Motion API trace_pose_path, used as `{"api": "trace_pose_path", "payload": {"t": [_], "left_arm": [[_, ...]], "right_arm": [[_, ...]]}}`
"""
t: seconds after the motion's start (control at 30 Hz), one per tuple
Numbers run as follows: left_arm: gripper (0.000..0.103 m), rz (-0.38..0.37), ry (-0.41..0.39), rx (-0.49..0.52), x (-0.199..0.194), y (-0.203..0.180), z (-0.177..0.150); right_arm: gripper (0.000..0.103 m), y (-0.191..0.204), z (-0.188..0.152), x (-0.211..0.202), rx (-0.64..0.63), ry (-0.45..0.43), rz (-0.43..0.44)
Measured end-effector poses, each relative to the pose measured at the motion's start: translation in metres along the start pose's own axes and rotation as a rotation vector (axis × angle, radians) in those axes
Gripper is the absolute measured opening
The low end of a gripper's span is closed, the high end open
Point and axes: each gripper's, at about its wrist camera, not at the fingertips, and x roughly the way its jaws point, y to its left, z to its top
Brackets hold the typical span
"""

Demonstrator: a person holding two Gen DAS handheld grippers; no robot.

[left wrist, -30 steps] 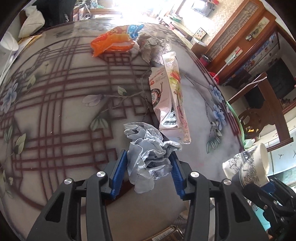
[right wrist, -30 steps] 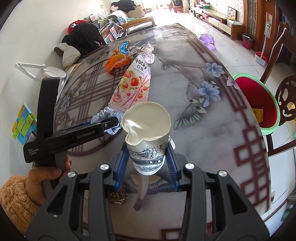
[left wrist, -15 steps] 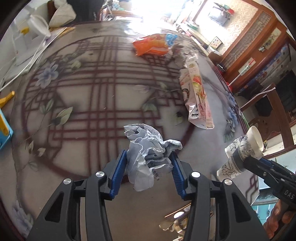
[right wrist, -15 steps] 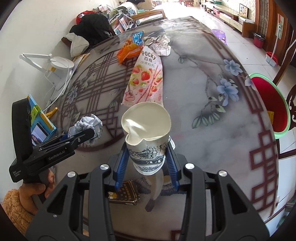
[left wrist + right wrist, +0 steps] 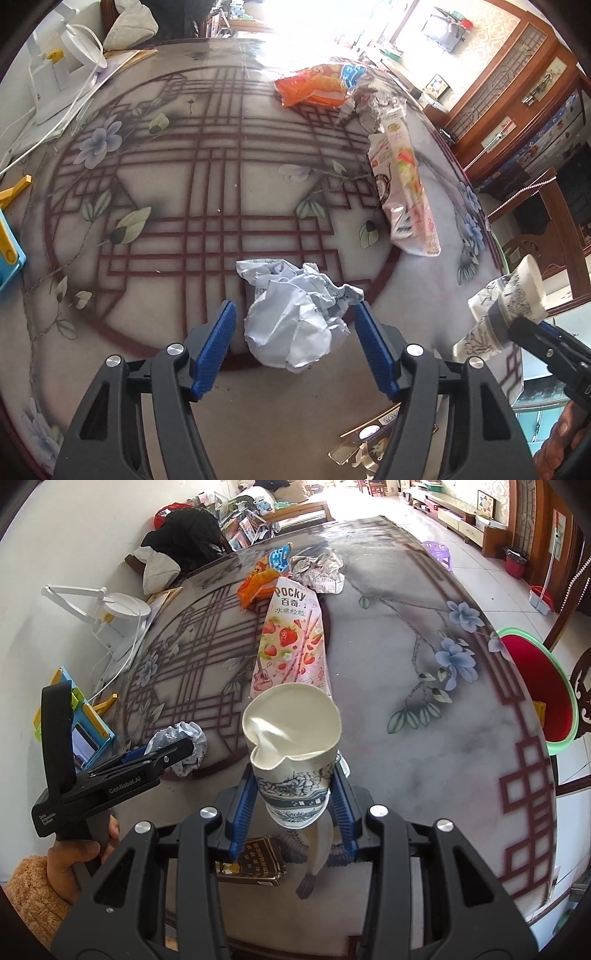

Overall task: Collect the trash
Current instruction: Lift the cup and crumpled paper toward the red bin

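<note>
Between the blue pads of the left gripper [image 5: 291, 347] sits a crumpled paper ball [image 5: 295, 321]; the jaws are opening, and a visible gap stands on each side of the ball, so the pads no longer press on it. The ball appears to rest on the patterned table [image 5: 207, 192], near the edge closest to the camera. The right gripper [image 5: 291, 808] pinches a dented paper cup [image 5: 291, 746] by its lower body, mouth tilted up and forward. Remaining trash lies farther along the table: a pink Pocky packet [image 5: 291, 642], an orange snack bag [image 5: 258, 583] and a crumpled foil wrapper [image 5: 317, 570] close together at the far end. A dark small box [image 5: 255, 864] lies just below the cup. A red basin with a green rim [image 5: 539, 686] stands beside the table, off its right edge; it is probably the collection point, though this cannot be confirmed. Risks from here: the released ball is light and near the table edge, so a brush from the opening pads could roll it off. The cup is already deformed; further squeeze may collapse it and let it slip out. Reaching toward the far items with the cup held could knock the Pocky packet.
</note>
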Motion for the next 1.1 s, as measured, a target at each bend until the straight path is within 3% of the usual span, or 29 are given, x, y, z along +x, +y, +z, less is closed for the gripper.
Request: {"api": "trace_pose_path", "payload": {"t": [0.03,0.07,0.17,0.57,1.1], "left_arm": [[0.059,0.001,0.006,0.003,0.001,-0.001,0.0],[0.048,0.006,0.007,0.006,0.001,-0.002,-0.001],[0.046,-0.008,-0.011,0.007,-0.004,-0.006,0.0],[0.045,-0.043,-0.142,0.039,-0.041,-0.036,0.02],[0.045,-0.065,-0.136,0.048,-0.022,-0.091,0.035]], "right_arm": [[0.039,-0.001,0.0,-0.001,0.003,-0.002,-0.001],[0.039,-0.002,0.0,-0.002,0.005,-0.004,-0.002],[0.039,-0.003,0.0,-0.003,0.006,-0.009,-0.003],[0.039,-0.002,0.008,-0.016,-0.03,-0.069,-0.017],[0.039,-0.044,0.024,-0.019,-0.034,-0.051,-0.025]]}}
